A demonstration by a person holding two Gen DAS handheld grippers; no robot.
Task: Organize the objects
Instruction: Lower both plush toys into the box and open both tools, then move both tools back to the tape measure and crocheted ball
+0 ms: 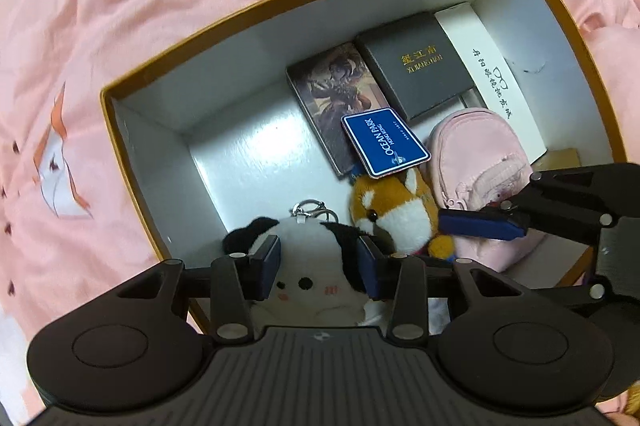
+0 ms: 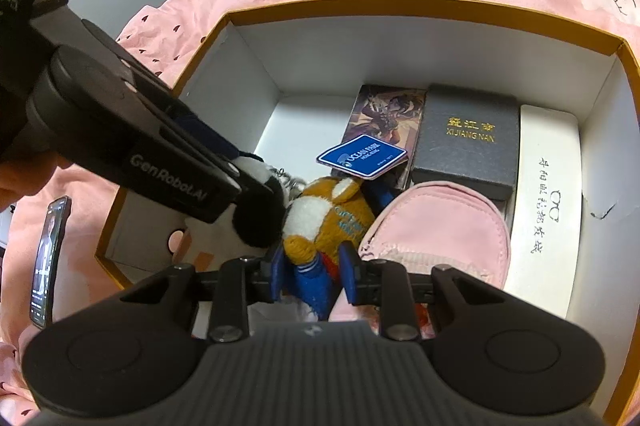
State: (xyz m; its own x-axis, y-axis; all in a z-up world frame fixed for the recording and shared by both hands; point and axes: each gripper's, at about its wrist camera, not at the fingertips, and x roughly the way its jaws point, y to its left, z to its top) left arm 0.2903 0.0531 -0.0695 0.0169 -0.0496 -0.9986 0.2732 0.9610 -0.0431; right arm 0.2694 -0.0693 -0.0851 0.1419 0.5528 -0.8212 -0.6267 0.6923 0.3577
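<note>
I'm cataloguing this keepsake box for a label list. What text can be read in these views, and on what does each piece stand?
"PaperCra…" (rest hidden in a fold): pink bedsheet
"OCEAN PARK": blue tag; smaller lines too blurred
"XIJIANGNAN", below gold Chinese characters too small to read: dark grey box
Chinese column with a glasses drawing: white box, too small to read
"GenRobot.AI": left tool
Teal print on the fox plush: blurred

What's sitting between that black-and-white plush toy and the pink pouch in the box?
The orange fox plush with its blue Ocean Park tag lies between the black-and-white plush and the pink pouch. The left wrist view shows it best.
</note>
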